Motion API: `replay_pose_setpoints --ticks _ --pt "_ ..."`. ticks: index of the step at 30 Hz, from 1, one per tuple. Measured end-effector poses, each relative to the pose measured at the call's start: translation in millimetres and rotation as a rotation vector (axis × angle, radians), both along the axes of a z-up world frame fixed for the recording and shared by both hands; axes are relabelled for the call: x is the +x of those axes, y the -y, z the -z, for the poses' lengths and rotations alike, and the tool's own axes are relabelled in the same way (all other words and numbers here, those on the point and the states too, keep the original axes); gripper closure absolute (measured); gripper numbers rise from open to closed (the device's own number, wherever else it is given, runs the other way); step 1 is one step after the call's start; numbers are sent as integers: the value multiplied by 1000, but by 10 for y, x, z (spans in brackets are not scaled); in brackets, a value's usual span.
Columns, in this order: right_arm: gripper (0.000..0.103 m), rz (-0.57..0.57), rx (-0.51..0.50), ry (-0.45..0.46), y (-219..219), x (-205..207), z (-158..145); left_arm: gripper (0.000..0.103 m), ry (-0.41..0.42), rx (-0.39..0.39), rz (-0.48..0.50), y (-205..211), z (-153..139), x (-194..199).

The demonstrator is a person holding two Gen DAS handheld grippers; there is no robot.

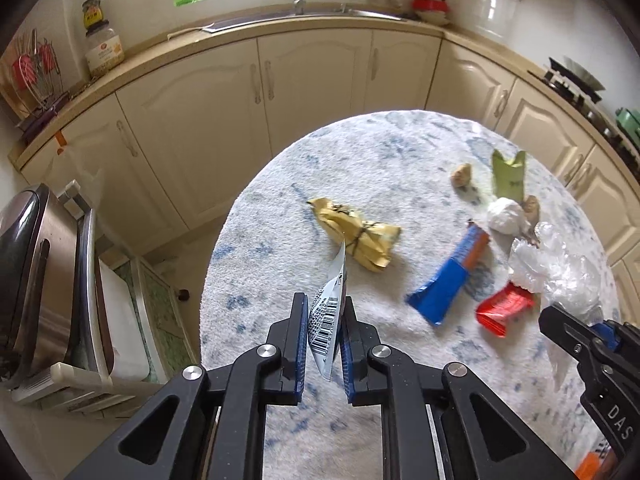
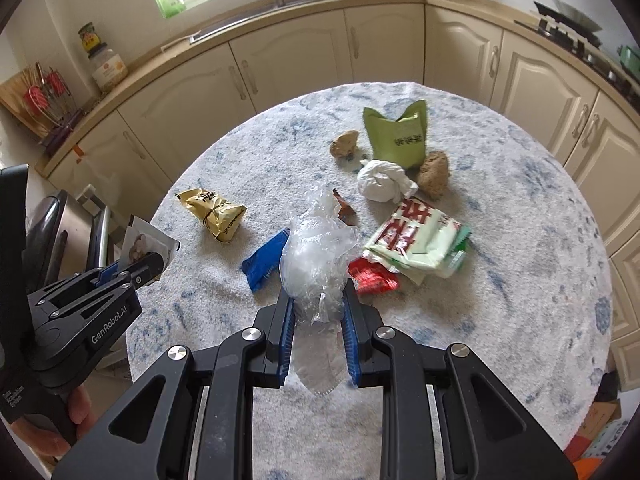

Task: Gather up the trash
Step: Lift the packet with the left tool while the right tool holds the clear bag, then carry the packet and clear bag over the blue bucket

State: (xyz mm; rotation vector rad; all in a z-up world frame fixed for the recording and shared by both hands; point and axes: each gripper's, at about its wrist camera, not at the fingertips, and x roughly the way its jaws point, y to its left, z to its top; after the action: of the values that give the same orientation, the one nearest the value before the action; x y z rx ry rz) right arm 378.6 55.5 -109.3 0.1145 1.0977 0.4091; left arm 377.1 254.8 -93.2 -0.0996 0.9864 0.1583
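Note:
My left gripper (image 1: 325,304) is shut on a flat white wrapper (image 1: 330,320) with a barcode, lifted above the round table (image 1: 280,240). That gripper (image 2: 154,262) shows at the left of the right wrist view, the wrapper (image 2: 144,242) sticking up from it. My right gripper (image 2: 318,292) is shut on a crumpled clear plastic bag (image 2: 316,256), also seen as clear plastic (image 1: 560,268) in front of the gripper (image 1: 560,320). On the table lie a yellow packet (image 1: 356,236), a blue wrapper (image 1: 444,284), a red wrapper (image 1: 506,308), a green pouch (image 2: 396,134), a white tissue ball (image 2: 382,182), two brown lumps (image 2: 344,144) and a red-and-white packet (image 2: 420,240).
A steel pedal bin (image 1: 36,272) stands on the floor left of the table. Cream cabinets (image 1: 312,80) with a sink counter run behind. A hob (image 2: 568,28) sits at the far right. A hand (image 2: 76,408) holds the left gripper's handle.

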Motion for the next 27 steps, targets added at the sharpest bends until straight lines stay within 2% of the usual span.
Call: replay_pose_setpoints --ticks 12,27 --pt "81 91 20 28 600 -384 -170 93 27 17 93 583 -259 -387" --pt "81 317 28 42 1901 -976 -198 93 63 45 330 1877 -464 -907"
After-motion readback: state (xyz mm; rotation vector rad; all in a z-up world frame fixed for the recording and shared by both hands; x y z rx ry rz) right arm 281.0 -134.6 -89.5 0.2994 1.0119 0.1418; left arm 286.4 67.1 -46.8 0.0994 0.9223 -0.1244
